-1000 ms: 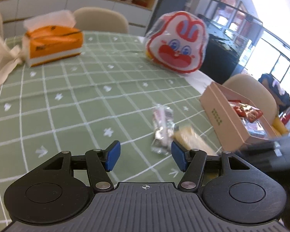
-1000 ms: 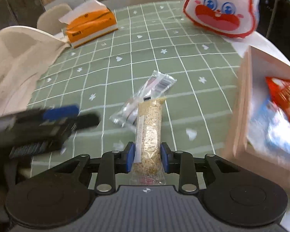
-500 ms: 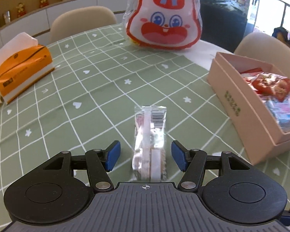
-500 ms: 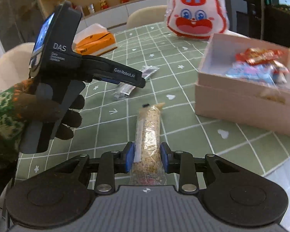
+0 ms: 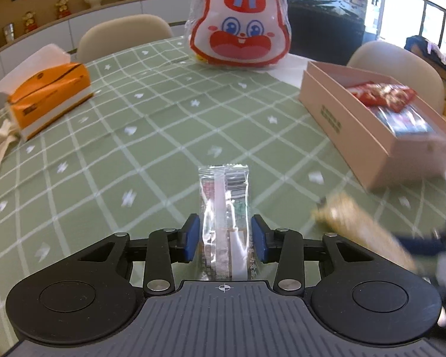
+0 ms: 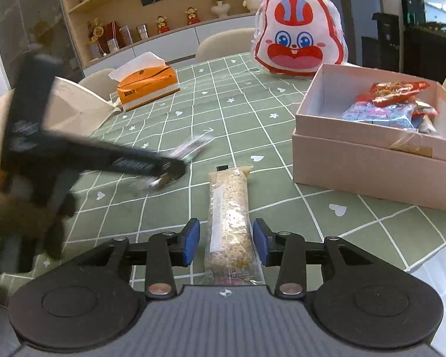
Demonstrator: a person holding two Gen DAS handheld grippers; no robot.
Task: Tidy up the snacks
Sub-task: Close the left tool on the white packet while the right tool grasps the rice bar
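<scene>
Closing my left gripper (image 5: 225, 239) on the clear-wrapped snack (image 5: 224, 211), jaws not yet touching it.
My right gripper (image 6: 226, 242) is opening around the grain bar (image 6: 230, 223), pads clear; I should square both before lifting toward the pink box (image 6: 371, 160), far right.

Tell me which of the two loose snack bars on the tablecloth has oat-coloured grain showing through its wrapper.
The grain bar between the right gripper pads, nearer the pink box. The other, the silvery printed packet, lies between the left gripper pads.
</scene>
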